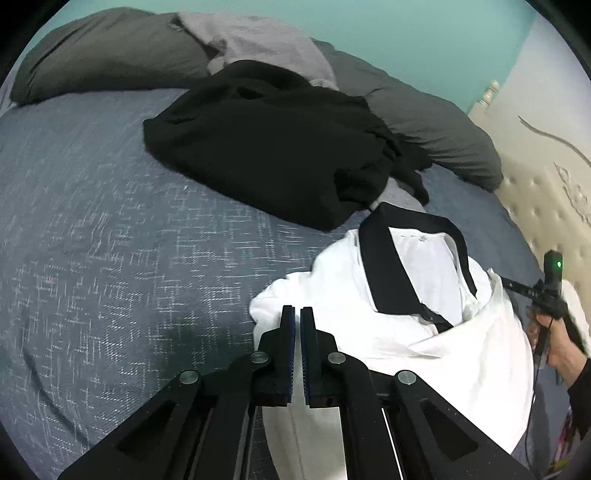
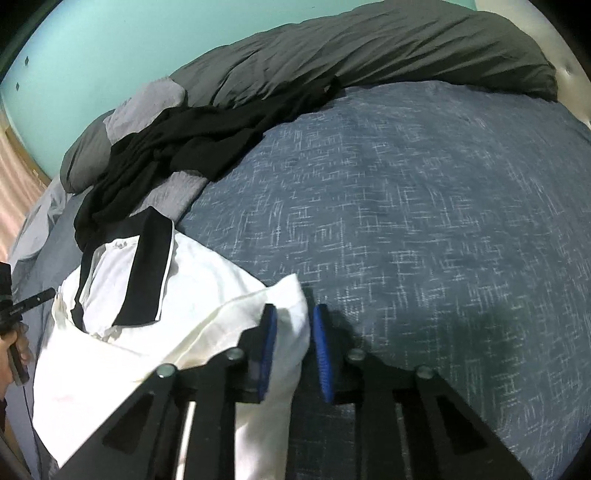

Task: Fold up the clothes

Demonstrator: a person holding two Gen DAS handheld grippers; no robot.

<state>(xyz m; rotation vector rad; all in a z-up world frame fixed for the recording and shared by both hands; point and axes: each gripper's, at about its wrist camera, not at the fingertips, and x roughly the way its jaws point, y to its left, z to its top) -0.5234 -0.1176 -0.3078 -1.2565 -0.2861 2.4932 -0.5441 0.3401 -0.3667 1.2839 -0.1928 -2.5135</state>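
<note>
So there's a white polo shirt (image 1: 424, 314) with a black collar (image 1: 384, 266) lying partly folded on the bed (image 1: 92, 221), which has a blue-grey crosshatch bedspread. In the left wrist view the left hand-held gripper (image 1: 297, 325) sits over the shirt's left edge with its blue-padded fingers nearly pressed together, only a thin slit between them. I can't make out any fabric pinched in that slit, so it reads as closed on nothing, though the very tips overlap the white cloth and it's hard to be sure. In the right wrist view the right hand-held gripper (image 2: 295, 332) has its jaws spread apart, and a corner of the white shirt (image 2: 166, 332) lies in the gap, touching or at least overlapping the left finger, not clamped. The collar (image 2: 147, 273) is flipped open toward the far side. Just beyond the shirt is a rumpled black garment (image 1: 266, 147), touching or very close to the collar end, and it shows in the other view too (image 2: 177, 144). Behind that are dark grey pillows (image 1: 103, 51) and a lighter grey cloth (image 1: 258, 40) against a teal wall (image 1: 424, 33). A cream tufted headboard (image 1: 546, 184) is off to the right side.
</note>
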